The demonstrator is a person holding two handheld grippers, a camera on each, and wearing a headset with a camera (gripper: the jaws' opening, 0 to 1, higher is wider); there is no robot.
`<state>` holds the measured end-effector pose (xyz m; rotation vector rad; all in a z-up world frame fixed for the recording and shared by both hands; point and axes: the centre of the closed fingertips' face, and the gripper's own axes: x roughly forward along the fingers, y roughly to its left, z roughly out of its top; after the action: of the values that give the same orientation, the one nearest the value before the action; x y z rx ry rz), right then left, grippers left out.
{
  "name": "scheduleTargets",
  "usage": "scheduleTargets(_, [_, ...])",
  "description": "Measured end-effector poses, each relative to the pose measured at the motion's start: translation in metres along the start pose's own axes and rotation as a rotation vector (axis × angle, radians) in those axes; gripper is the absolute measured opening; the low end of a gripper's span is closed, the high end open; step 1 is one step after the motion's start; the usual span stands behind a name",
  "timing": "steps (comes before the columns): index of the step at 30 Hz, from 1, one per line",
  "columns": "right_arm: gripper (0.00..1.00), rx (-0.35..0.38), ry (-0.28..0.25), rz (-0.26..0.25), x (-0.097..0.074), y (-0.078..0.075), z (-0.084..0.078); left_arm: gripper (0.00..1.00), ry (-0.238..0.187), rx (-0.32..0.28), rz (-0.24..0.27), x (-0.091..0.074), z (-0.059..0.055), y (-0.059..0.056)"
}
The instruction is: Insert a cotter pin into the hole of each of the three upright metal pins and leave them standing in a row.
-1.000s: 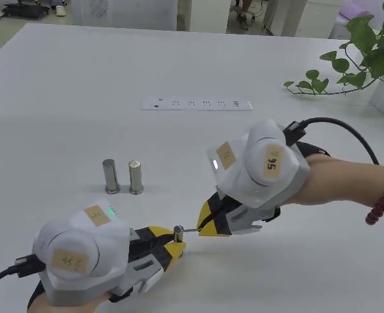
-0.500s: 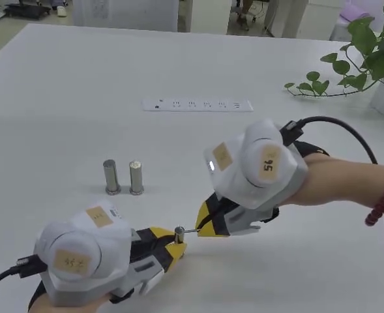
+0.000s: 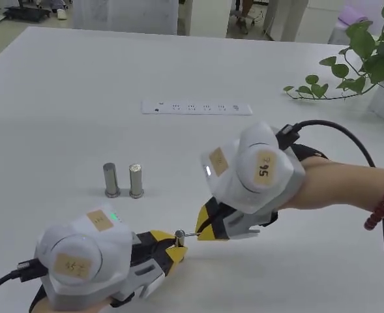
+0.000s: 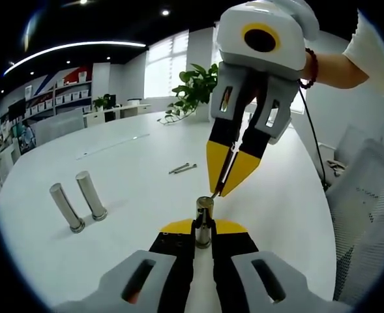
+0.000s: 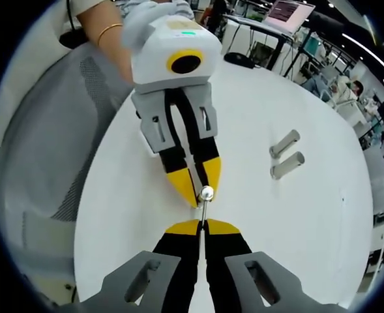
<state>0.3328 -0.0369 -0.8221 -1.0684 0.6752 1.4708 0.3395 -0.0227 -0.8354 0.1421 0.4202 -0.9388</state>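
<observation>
My left gripper (image 3: 173, 246) (image 4: 203, 228) is shut on a short upright metal pin (image 3: 178, 236) (image 4: 203, 218) low over the white table. Facing it, my right gripper (image 3: 201, 232) (image 5: 203, 225) is shut on a thin cotter pin (image 5: 204, 210) (image 3: 190, 233). The cotter pin's far end touches the top of the held metal pin (image 5: 206, 193). In the left gripper view the right gripper (image 4: 222, 189) comes down from above onto the pin's head. Two more metal pins (image 3: 111, 180) (image 3: 136, 180) stand side by side to the left, also seen as two metal pins (image 4: 66, 207) (image 4: 92, 195).
Two loose cotter pins (image 4: 182, 169) lie on the table beyond the grippers. A white power strip (image 3: 196, 107) lies further back, and a potted plant (image 3: 361, 55) stands at the far right. A black cable (image 3: 338, 134) trails from the right gripper.
The head camera has shifted a little. Both grippers hold their grip, and the cotter pin stays at the top of the held pin.
</observation>
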Motion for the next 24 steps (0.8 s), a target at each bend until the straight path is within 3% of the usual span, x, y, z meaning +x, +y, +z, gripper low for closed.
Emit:
scheduleTargets(10, [0.03, -0.043, 0.037, -0.016, 0.0007, -0.0002, -0.0005, 0.07, 0.001, 0.003, -0.004, 0.0008, -0.0001, -0.0006])
scheduleTargets(12, [0.03, -0.033, 0.009, -0.011, -0.0016, 0.0002, 0.0056, 0.07, 0.008, 0.002, -0.005, 0.0005, -0.0014, 0.0000])
scheduleTargets(24, [0.03, -0.016, 0.004, -0.012, 0.0014, -0.0007, 0.0048, 0.07, 0.007, 0.010, -0.008, 0.0025, 0.0001, -0.0017])
